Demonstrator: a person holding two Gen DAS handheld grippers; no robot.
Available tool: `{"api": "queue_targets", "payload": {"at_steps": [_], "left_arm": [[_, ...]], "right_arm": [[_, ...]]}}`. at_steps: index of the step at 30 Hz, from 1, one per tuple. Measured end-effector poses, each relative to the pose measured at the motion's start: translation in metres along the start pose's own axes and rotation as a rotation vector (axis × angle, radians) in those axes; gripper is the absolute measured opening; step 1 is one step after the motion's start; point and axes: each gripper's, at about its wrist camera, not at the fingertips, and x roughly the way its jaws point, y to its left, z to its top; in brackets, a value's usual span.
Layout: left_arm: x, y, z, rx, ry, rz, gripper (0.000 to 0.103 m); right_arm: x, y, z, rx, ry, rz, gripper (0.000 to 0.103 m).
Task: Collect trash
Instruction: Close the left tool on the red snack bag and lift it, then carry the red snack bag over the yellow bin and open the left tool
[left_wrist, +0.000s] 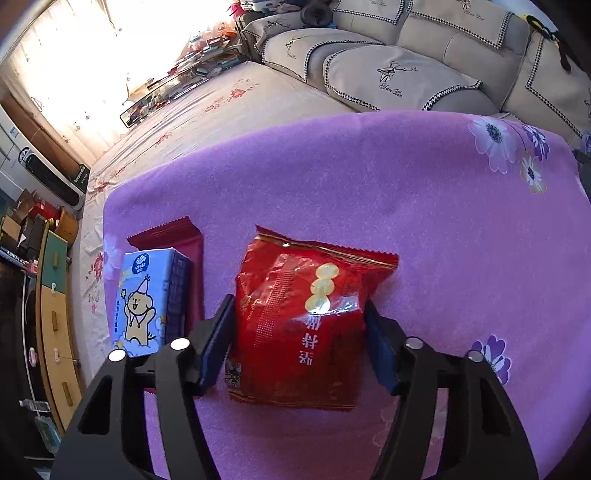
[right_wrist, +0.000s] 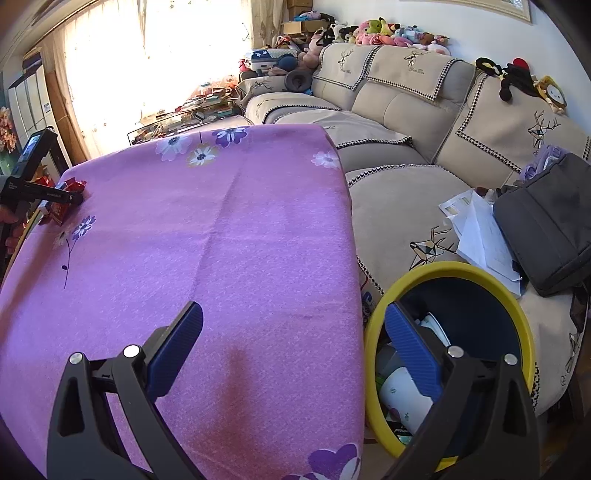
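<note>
The left tool (left_wrist: 299, 332) straddled a crinkled red foil snack packet (left_wrist: 310, 325) printed with white Chinese characters and a yellow skewer of balls; its blue pads sat against the packet's two sides, clamped on it where it lay on the purple flower-print cloth of the desk (left_wrist: 406, 206). Just left of the tool stood a pale blue tissue pack (left_wrist: 142, 302) with a cartoon animal in a party hat, its small print too fine to read, and behind it lay a dark red flat wrapper (left_wrist: 177, 240). Beyond the desk a beige sofa (left_wrist: 399, 74) carried embroidered deer and script I could not make out.

The right tool (right_wrist: 295, 332) hung released and empty, one finger over the desk edge, the other over a yellow-rimmed dark bin (right_wrist: 524, 314) holding rubbish beside the desk.
</note>
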Motion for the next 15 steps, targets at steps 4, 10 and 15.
{"api": "queue_targets", "payload": {"at_steps": [4, 10, 15], "left_arm": [[-0.005, -0.016, -0.002, 0.037, -0.014, -0.016, 0.031], [-0.042, -0.061, -0.018, 0.116, -0.115, -0.061, 0.026], [-0.084, -0.118, -0.037, 0.217, -0.211, -0.107, 0.026]], "right_arm": [[-0.008, -0.006, -0.002, 0.02, -0.014, 0.005, 0.094], [-0.024, -0.019, -0.013, 0.057, -0.027, -0.007, 0.094], [-0.039, -0.03, -0.029, 0.087, -0.029, -0.023, 0.094]]}}
